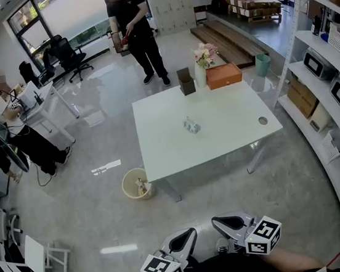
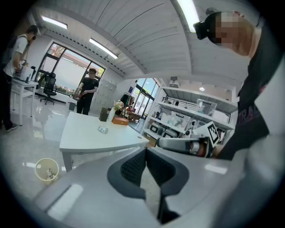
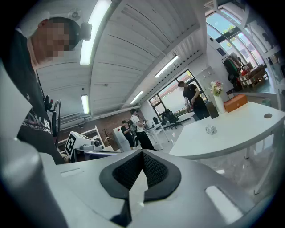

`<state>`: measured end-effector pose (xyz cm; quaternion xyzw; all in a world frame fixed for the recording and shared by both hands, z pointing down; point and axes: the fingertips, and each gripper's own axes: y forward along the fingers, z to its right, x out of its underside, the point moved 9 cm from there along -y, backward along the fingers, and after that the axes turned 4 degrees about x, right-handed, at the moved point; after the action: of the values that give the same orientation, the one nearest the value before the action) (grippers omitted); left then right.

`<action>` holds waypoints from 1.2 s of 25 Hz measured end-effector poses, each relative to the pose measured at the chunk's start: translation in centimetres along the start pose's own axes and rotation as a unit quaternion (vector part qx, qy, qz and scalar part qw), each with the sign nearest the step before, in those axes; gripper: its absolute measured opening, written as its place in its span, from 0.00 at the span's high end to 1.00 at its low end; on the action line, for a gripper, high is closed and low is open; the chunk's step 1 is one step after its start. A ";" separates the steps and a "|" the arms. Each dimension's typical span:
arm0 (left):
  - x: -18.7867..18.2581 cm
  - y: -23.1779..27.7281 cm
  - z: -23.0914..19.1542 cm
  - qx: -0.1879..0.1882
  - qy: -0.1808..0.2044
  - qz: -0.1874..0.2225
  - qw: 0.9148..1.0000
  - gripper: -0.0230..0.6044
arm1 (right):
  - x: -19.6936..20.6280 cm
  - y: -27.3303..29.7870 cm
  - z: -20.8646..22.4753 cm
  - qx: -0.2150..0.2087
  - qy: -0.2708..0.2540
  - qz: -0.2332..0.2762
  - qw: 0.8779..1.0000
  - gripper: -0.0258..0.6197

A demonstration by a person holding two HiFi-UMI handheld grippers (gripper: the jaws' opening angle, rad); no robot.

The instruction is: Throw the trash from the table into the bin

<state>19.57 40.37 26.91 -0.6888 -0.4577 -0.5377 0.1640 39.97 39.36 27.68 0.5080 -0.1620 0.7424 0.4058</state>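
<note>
A small crumpled piece of trash (image 1: 191, 125) lies near the middle of the white table (image 1: 226, 134). It shows too as a pale scrap (image 2: 103, 129) in the left gripper view and as the same scrap (image 3: 211, 130) in the right gripper view. A round cream bin (image 1: 137, 184) with litter inside stands on the floor by the table's near left leg. Both grippers hang close to my body, well short of the table. My left gripper (image 1: 185, 239) is shut and empty. My right gripper (image 1: 225, 223) is shut and empty too.
At the table's far edge stand a dark box (image 1: 186, 81), a vase of flowers (image 1: 201, 66) and an orange box (image 1: 223, 75). Shelving (image 1: 330, 80) lines the right wall. One person (image 1: 136, 31) stands beyond the table; another sits at a desk (image 1: 42, 108) on the left.
</note>
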 end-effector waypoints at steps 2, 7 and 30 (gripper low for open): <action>0.0 -0.1 0.1 0.000 0.000 0.000 1.000 0.95 | 0.0 0.0 -0.1 0.000 0.000 -0.001 1.000 0.96; -0.2 -0.3 0.2 0.001 0.002 0.002 1.000 0.95 | -0.1 0.0 -0.4 -0.001 -0.003 0.000 1.000 0.96; 0.0 -2.0 -0.8 -0.006 -0.010 0.001 1.000 0.95 | 0.0 1.3 -1.6 -0.017 0.011 0.005 1.000 0.96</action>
<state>17.51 40.86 26.62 -0.6951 -0.4559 -0.5336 0.1560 37.91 39.61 27.23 0.4919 -0.1729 0.7472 0.4121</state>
